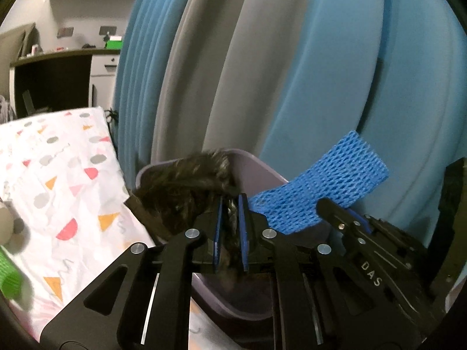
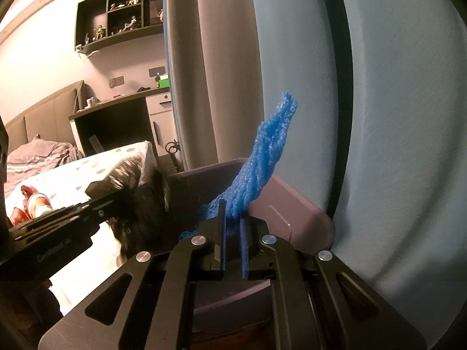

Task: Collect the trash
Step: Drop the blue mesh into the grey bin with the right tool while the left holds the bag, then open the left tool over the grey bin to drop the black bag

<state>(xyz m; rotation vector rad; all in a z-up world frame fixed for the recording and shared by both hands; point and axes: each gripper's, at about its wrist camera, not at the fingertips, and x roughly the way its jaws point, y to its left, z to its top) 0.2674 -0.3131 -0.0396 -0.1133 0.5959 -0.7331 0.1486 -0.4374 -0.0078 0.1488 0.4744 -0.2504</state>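
Bedroom with blue-grey curtains [image 1: 262, 73] behind a purple bin [image 2: 280, 204] at the patterned bed's [image 1: 58, 180] edge; left gripper [image 1: 230, 227] clamps dark crinkly trash [image 1: 186, 186] over the bin; right gripper [image 2: 232, 239] pinches blue foam netting [image 2: 262, 163] above it.

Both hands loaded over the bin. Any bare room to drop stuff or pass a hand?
Bare sheet on the bed, left of the purple bin. Bin's right inner wall looks open. Crowded: the bin mouth, with the left hand-held gripper clamping dark crumpled trash and the right hand-held gripper clamping blue foam netting.

Both wrist views close above bin [image 1: 256, 175]
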